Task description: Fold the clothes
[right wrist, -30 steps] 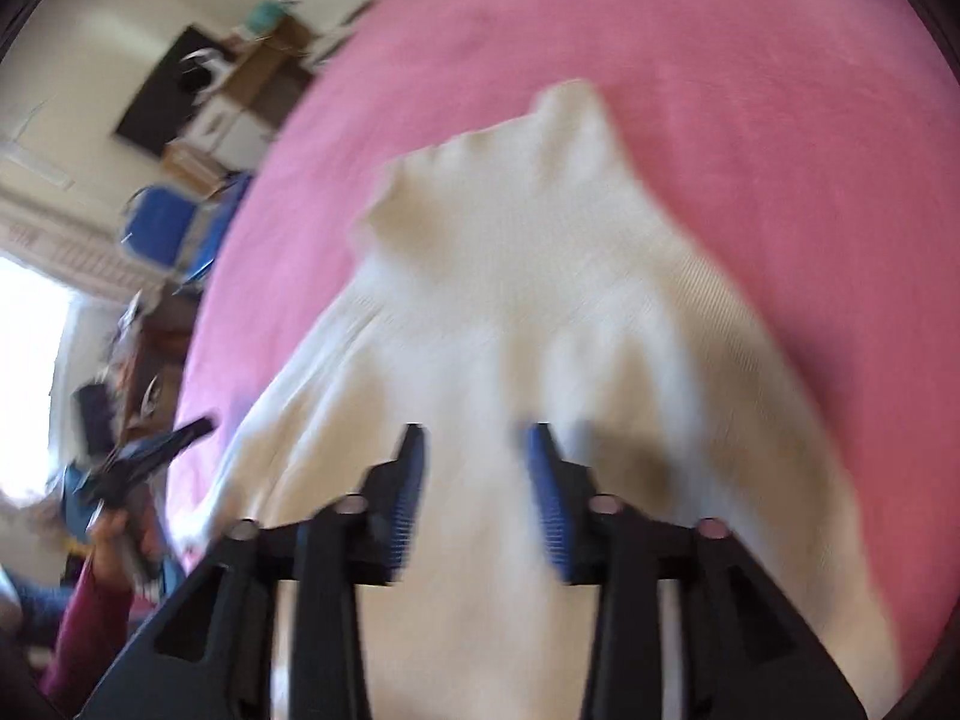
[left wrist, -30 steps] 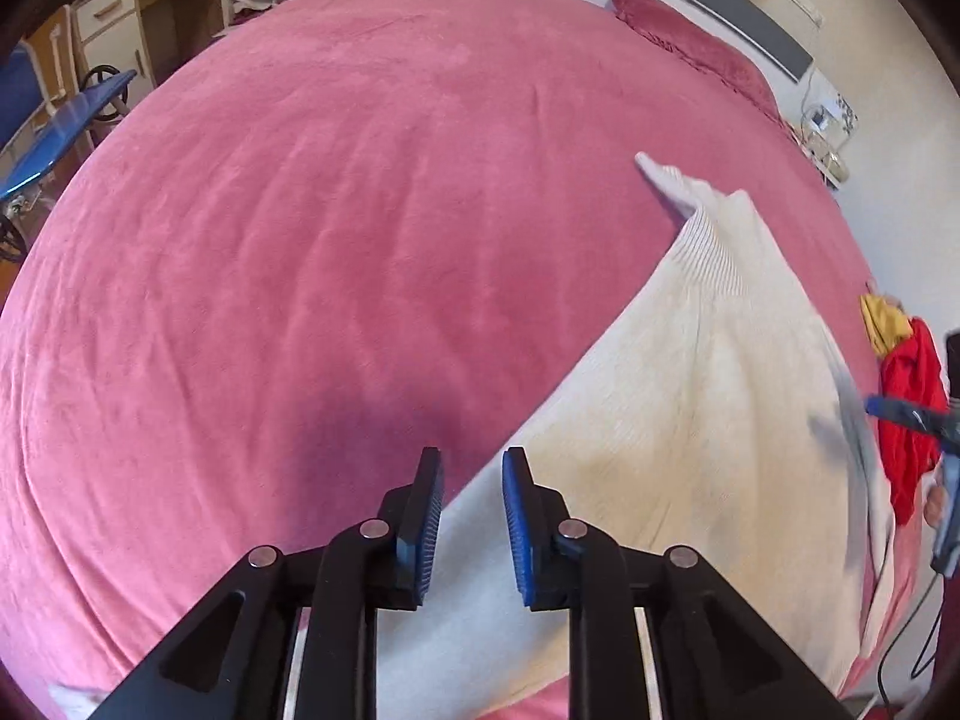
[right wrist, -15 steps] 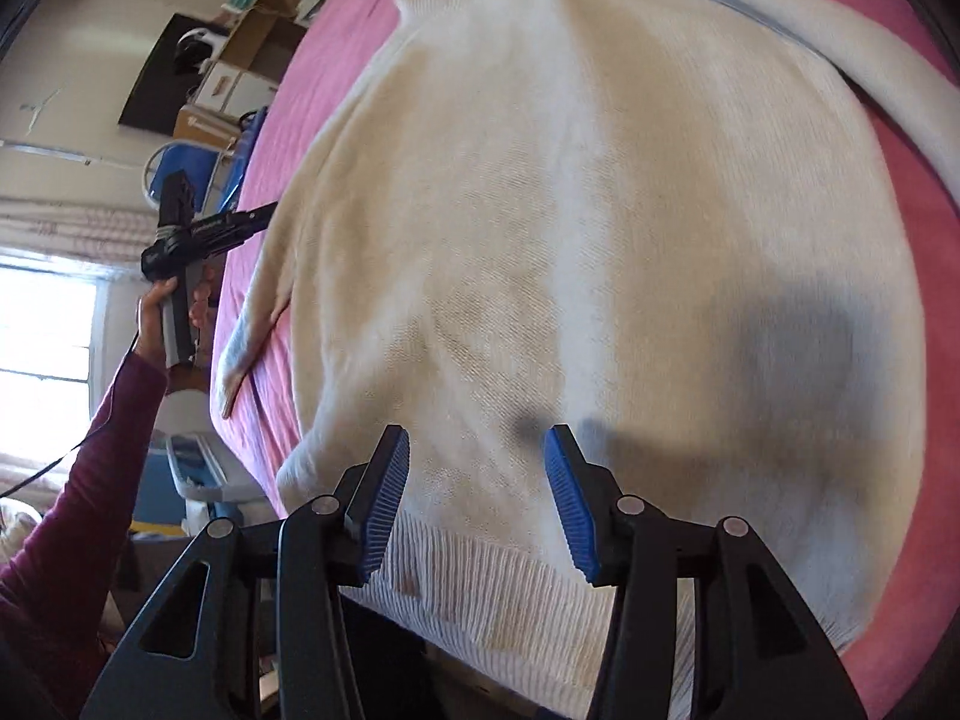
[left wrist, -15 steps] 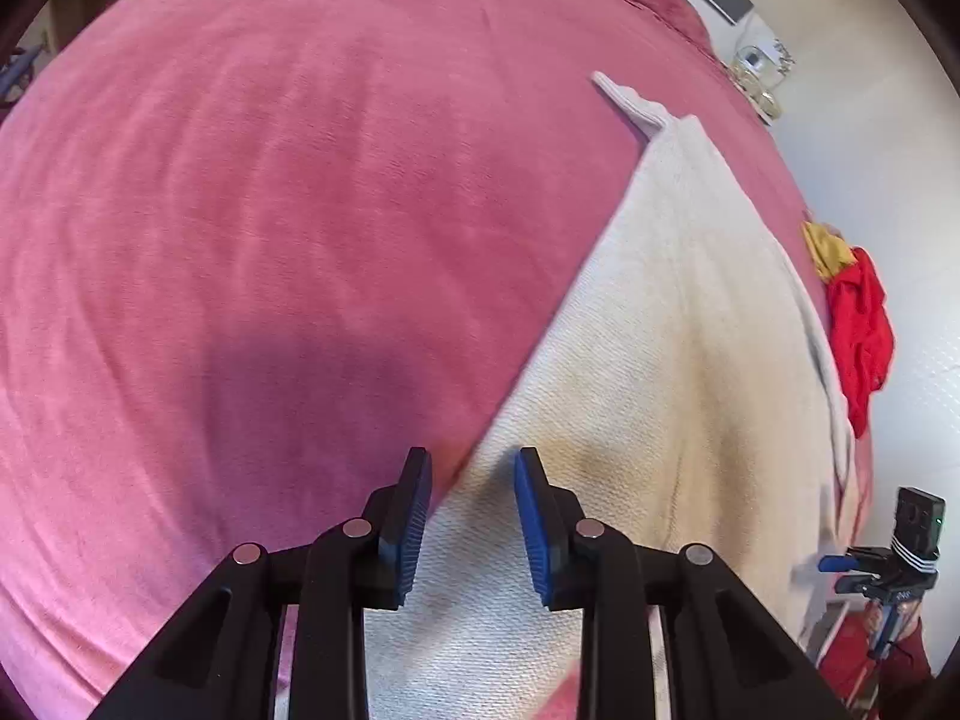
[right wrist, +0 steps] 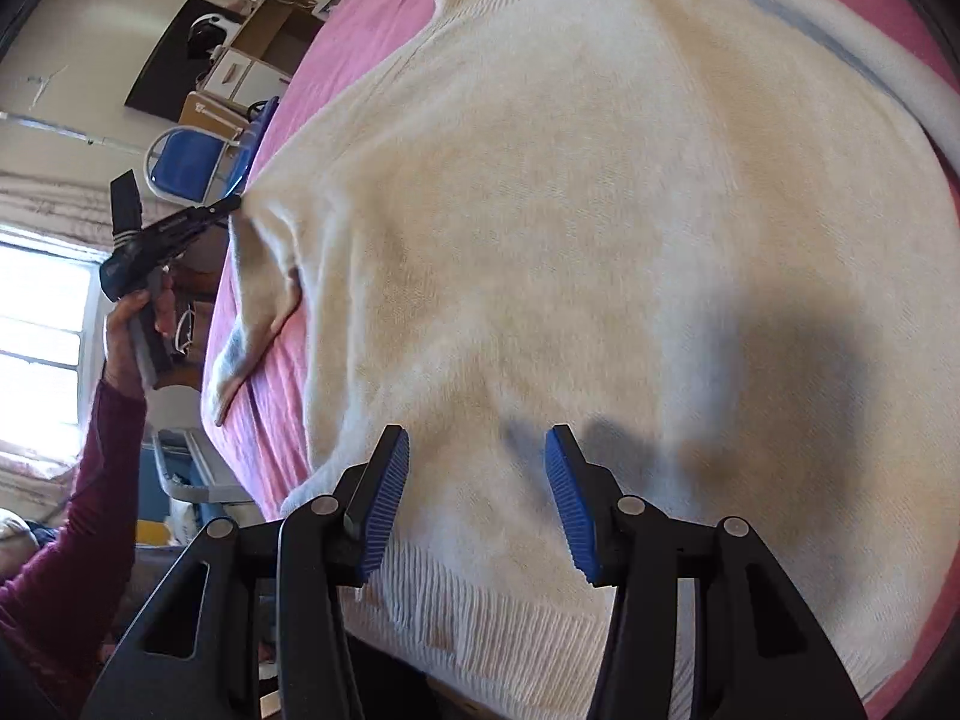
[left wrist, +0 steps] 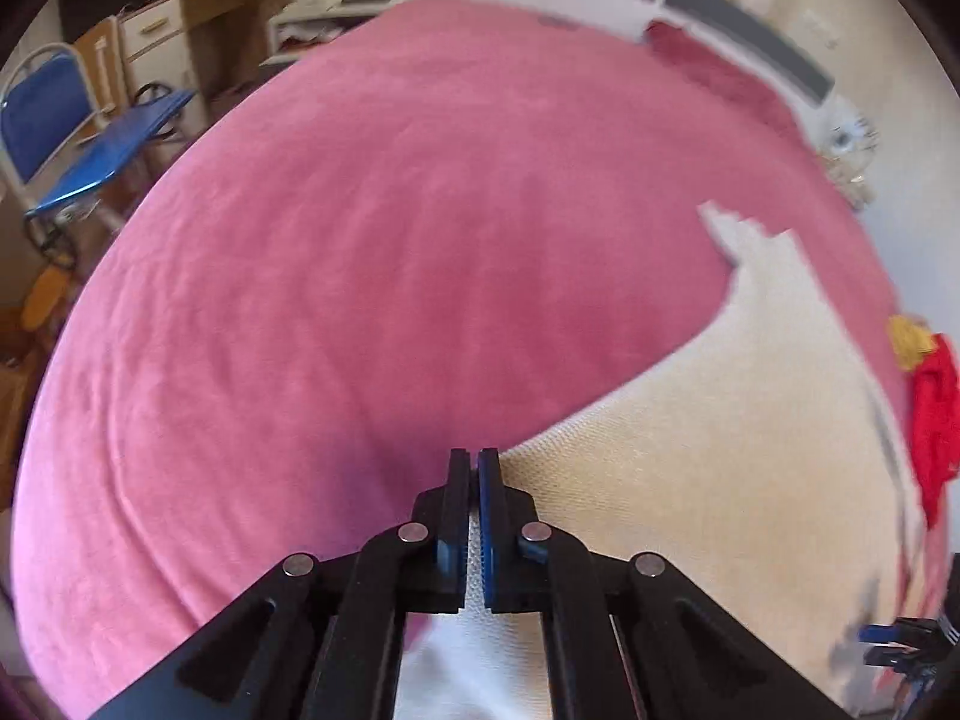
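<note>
A cream knit sweater (right wrist: 570, 210) lies spread on the pink bed cover (left wrist: 360, 270). In the left wrist view it fills the lower right (left wrist: 720, 450). My left gripper (left wrist: 474, 456) is shut on the sweater's side edge, with pale fabric showing between and under the pads. In the right wrist view that gripper (right wrist: 231, 208) holds the pinched edge raised off the bed, and a sleeve hangs below it. My right gripper (right wrist: 477, 444) is open just above the sweater, near its ribbed hem (right wrist: 510, 612), with nothing between its fingers. Its tip also shows in the left wrist view (left wrist: 879, 645).
A red garment (left wrist: 936, 414) and a yellow one (left wrist: 909, 333) lie at the bed's right edge. A dark red pillow (left wrist: 720, 72) sits at the far end. A blue chair (left wrist: 42, 108), a desk and boxes stand left of the bed. A person's hand (right wrist: 129, 324) grips the left tool.
The left jaws have closed on the sweater's edge and lifted it, so the view now takes in more of the room. The right gripper dropped toward the hem and opened slightly.
</note>
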Available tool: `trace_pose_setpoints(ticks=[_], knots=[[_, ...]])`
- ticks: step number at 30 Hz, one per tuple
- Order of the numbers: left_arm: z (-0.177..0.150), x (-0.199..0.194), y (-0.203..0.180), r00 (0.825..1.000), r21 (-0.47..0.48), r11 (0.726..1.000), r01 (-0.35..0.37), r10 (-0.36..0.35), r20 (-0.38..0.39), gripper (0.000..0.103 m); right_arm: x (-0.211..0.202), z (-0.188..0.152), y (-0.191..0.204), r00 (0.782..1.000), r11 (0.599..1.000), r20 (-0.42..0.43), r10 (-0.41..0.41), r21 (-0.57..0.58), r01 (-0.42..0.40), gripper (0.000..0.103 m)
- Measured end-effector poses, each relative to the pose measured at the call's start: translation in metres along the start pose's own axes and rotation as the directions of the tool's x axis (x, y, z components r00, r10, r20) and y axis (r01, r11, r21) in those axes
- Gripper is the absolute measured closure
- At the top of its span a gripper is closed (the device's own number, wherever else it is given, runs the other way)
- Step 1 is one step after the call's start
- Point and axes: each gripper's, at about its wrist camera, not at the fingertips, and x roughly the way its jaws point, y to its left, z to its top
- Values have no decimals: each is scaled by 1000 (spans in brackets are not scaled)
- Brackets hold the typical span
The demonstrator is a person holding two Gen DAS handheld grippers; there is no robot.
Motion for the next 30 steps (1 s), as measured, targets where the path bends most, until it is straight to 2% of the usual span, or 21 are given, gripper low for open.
trace_pose_setpoints(ticks=[1,3,5,6,7,8,9,13,15,17,19,21,23,25,30], knots=[[-2,9,5,999,2,1000,-31,31,-39,101,4,3,1,1000,1000,2,-1,-6,1,52],[-4,36,5,982,15,989,-145,146,-116,103,10,9,4,1000,1000,4,-11,-12,11,52],[-9,47,11,978,-28,988,-149,143,-154,103,13,18,5,999,999,3,-38,-8,38,52],[-9,38,18,988,-89,991,-95,84,-127,103,15,22,6,999,999,2,-51,-6,51,52],[-10,26,29,995,-157,987,38,-52,-87,101,14,25,7,999,999,5,-46,-6,46,52],[-13,12,41,991,-211,971,110,-124,-54,95,11,28,9,999,999,11,-40,-8,40,52],[-17,-1,54,992,-242,964,111,-122,-32,92,9,30,12,999,999,16,-42,-15,42,52],[-52,-49,98,989,-248,959,139,-147,-14,89,5,29,17,1000,1000,25,-12,-17,12,51],[-83,-72,126,988,-297,944,146,-155,-6,88,5,22,19,1000,1000,29,-3,-12,4,50],[-125,-96,166,987,-369,917,150,-162,-2,88,6,12,22,1000,1000,29,11,-5,-11,50],[-157,-113,197,991,-437,892,118,-131,1,88,6,0,25,999,1000,30,21,2,-21,50],[-192,-124,225,990,-518,847,123,-139,7,87,7,-12,28,999,999,28,32,10,-32,50],[-218,-132,245,993,-575,811,105,-119,13,87,7,-23,32,999,999,27,39,14,-40,50],[-247,-135,266,987,-632,763,134,-158,18,86,6,-31,35,999,999,25,33,18,-33,50],[-273,-125,291,980,-700,694,169,-196,43,84,4,-49,43,1000,1000,31,3,31,-4,49]])
